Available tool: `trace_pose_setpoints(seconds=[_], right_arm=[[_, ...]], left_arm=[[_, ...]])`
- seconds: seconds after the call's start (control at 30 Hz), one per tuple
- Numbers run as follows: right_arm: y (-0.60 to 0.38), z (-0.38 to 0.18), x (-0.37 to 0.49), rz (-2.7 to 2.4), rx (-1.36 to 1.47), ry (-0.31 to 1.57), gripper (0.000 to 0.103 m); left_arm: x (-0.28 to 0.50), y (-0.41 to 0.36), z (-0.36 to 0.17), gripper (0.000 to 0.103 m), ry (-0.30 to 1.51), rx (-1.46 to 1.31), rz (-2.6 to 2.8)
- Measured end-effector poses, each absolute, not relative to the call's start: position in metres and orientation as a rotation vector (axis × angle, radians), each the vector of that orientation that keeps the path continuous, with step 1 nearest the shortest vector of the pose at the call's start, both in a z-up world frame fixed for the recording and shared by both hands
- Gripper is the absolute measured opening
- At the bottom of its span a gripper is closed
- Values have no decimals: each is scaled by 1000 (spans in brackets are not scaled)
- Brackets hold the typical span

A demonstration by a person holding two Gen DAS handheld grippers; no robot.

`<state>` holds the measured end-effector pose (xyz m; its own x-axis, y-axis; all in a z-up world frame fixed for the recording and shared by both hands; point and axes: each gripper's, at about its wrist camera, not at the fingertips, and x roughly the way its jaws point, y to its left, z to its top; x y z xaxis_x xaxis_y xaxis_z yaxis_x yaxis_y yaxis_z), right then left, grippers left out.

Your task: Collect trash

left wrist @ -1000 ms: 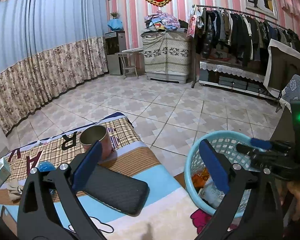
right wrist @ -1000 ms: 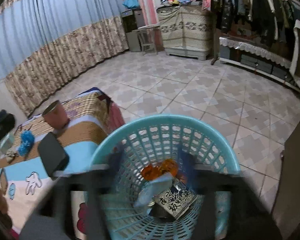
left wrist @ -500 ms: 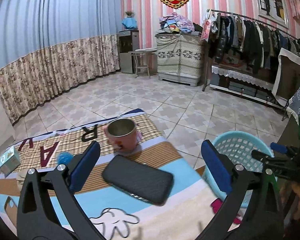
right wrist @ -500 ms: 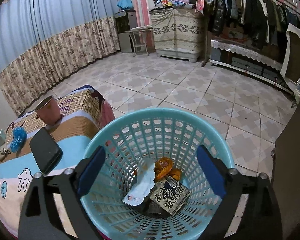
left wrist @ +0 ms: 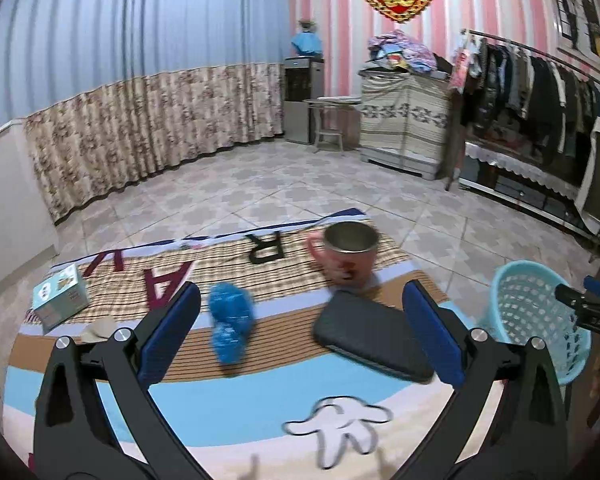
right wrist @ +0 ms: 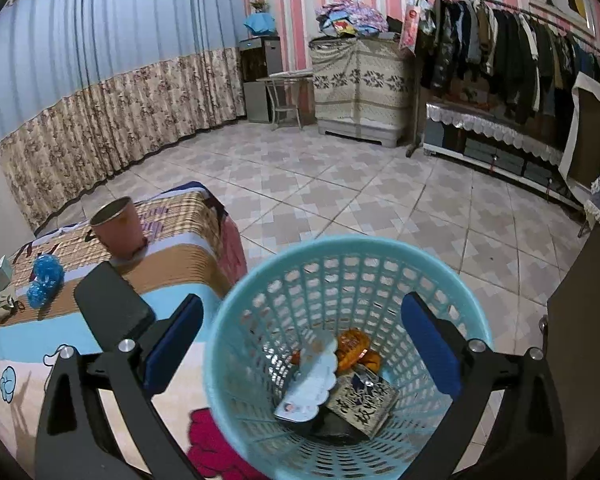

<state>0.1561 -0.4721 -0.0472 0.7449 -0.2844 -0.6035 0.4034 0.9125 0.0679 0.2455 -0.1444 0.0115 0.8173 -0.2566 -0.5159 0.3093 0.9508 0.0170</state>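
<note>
Black gripper (left wrist: pixel 300 336) arms, blue jaws, silver screws

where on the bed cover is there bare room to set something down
Free: the light blue and cream bands nearest the camera, around the white cartoon hand. Crowded: the striped band, holding the box, blue wad, black case and pink cup.
</note>
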Motion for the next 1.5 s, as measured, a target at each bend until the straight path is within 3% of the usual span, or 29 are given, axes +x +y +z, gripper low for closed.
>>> trace_pose_setpoints(seconds=[0.4,0.8,1.27,1.5], right_arm=[[-414,-30,183,-339,156,574,98],[-351,-44,233,-251,121,561,98],[-302,-70,298,-153,125,599,98],[-269,-85,320,-91,96,636,98]], left_arm=[[266,-68,4,97,525,59,-186],[292,-24,-38,98,589,34,-101],[331,-9,-84,97,728,69,-45],[352,26,-101,97,838,-41,-34]])
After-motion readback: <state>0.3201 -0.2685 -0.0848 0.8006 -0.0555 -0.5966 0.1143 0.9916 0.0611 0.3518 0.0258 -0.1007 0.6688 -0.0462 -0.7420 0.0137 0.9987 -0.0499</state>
